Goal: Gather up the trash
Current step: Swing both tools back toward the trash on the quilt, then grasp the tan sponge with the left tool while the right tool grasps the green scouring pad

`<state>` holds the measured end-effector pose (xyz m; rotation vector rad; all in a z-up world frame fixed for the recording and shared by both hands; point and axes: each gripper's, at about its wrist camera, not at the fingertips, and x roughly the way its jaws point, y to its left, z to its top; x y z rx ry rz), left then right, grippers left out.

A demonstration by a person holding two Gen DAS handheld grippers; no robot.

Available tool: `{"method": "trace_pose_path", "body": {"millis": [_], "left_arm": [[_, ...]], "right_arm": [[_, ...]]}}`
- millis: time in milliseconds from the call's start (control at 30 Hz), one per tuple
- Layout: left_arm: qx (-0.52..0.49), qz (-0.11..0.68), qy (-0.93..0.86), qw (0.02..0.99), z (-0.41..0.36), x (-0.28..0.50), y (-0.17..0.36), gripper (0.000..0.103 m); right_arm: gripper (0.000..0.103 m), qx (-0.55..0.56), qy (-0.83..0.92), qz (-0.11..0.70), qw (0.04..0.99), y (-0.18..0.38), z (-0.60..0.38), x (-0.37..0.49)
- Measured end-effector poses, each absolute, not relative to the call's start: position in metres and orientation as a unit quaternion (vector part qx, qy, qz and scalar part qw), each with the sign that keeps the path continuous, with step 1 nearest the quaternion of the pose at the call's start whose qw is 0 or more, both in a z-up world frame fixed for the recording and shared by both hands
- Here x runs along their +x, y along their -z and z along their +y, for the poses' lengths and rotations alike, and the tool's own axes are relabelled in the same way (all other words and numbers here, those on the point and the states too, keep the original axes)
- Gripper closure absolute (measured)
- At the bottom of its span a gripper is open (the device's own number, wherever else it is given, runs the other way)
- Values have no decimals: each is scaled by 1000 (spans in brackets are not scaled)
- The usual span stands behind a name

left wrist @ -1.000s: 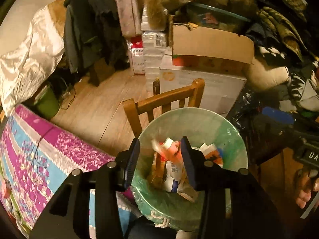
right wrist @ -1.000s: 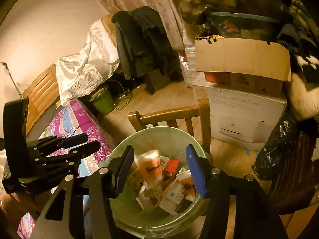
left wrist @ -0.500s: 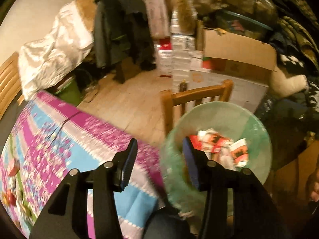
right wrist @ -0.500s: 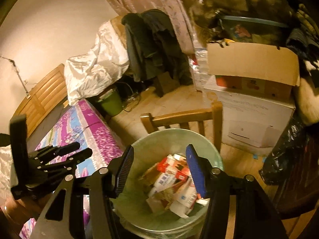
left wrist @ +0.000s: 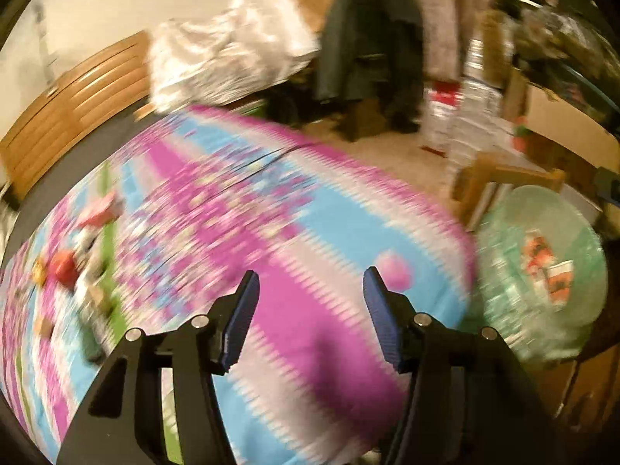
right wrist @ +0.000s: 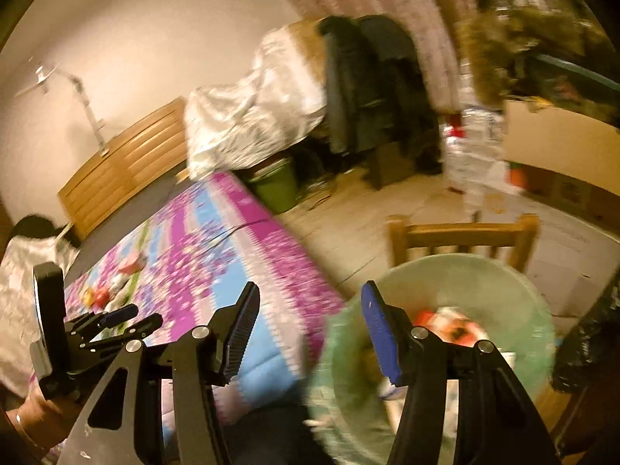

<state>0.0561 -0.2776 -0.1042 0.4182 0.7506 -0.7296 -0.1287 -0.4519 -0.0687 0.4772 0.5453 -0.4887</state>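
Your pink-and-blue flowered bedspread (left wrist: 271, 232) fills the cluttered room beside the green-lined trash bin (right wrist: 484, 283) on a wooden chair (right wrist: 461, 228); your left tool (left wrist: 310, 290) is opening, empty, your right tool (right wrist: 310, 302) spread, empty.

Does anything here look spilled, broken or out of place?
Nothing looks spilled or broken. The odd bit is a small cluster of litter, red and green scraps, lying on the flowered bedspread, away from the lined bin, which already holds wrappers. The pictures are too blurred to tell what the scraps are.
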Motion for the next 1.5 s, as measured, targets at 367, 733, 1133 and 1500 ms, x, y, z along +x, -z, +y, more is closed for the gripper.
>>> {"method": "trace_pose_path", "body": {"millis": [367, 733, 1133, 1500], "left_arm": [[100, 442, 169, 875, -87, 103, 147, 49], [13, 476, 29, 879, 49, 119, 170, 49], [29, 423, 6, 906, 88, 205, 152, 49], [79, 401, 46, 912, 70, 303, 161, 36]], "right_arm": [[46, 168, 68, 348, 920, 89, -338, 11], [46, 93, -100, 423, 896, 128, -189, 111], [55, 50, -190, 416, 888, 146, -92, 192], [62, 41, -167, 417, 893, 167, -82, 269]]}}
